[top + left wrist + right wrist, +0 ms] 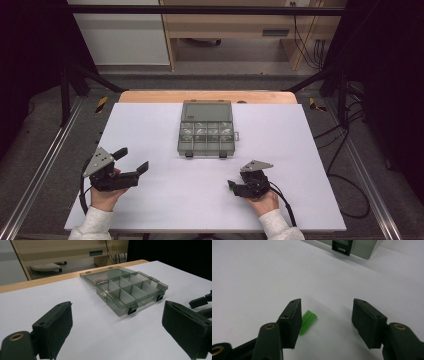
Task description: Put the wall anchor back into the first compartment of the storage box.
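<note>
White sheet-covered table (165, 200), wooden edge at far side. Smoky translucent plastic compartment box (206, 134), lid open, at centre-far. Left gripper (131, 161) near-left, jaws wide apart, empty. Right gripper (325, 315) near-right, jaws apart; small ribbed green plastic plug (307, 321) on sheet, just beside one jaw.

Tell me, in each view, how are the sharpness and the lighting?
High view: soft, dark at both sides, white table sheet evenly lit. Left gripper view: smoky clear plastic compartment box fairly sharp, near jaws blurred. Right gripper view: small ribbed green plastic piece fairly clear, with a faint shadow.
</note>
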Demonstrator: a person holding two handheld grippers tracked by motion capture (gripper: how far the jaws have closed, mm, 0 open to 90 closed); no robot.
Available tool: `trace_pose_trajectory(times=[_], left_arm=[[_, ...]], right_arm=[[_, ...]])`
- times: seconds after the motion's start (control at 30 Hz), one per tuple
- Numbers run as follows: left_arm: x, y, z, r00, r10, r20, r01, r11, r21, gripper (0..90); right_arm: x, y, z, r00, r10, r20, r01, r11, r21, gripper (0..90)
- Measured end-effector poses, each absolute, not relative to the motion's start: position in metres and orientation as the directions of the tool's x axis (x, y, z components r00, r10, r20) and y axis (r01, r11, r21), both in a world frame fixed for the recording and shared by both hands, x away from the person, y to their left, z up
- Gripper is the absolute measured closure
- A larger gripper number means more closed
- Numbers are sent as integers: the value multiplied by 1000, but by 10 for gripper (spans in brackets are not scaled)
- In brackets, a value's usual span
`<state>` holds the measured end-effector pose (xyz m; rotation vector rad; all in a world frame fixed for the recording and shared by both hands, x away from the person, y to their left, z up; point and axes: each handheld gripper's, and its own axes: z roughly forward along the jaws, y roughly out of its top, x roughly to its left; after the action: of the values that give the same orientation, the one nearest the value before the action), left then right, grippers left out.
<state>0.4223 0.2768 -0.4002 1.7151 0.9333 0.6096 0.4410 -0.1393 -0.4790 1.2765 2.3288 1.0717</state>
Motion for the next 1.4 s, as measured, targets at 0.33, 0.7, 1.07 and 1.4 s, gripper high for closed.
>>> trace_pose_trajectory(times=[0.33,0.7,1.07,1.4], left_arm=[[422,276,-400,569,822,-40,291,-156,944,96],[422,275,-400,568,822,-39,295,-159,942,97],[422,275,-400,569,821,-38,295,-161,942,98],[422,275,-400,570,820,-38,297,-163,941,100]], right_arm=[[436,-139,-480,-568,816,106,614,335,714,514],[430,-138,-479,-592,794,135,614,336,714,670],[428,-137,-481,-563,815,135,627,315,713,728],[428,-138,-481,-591,793,145,625,337,704,835]])
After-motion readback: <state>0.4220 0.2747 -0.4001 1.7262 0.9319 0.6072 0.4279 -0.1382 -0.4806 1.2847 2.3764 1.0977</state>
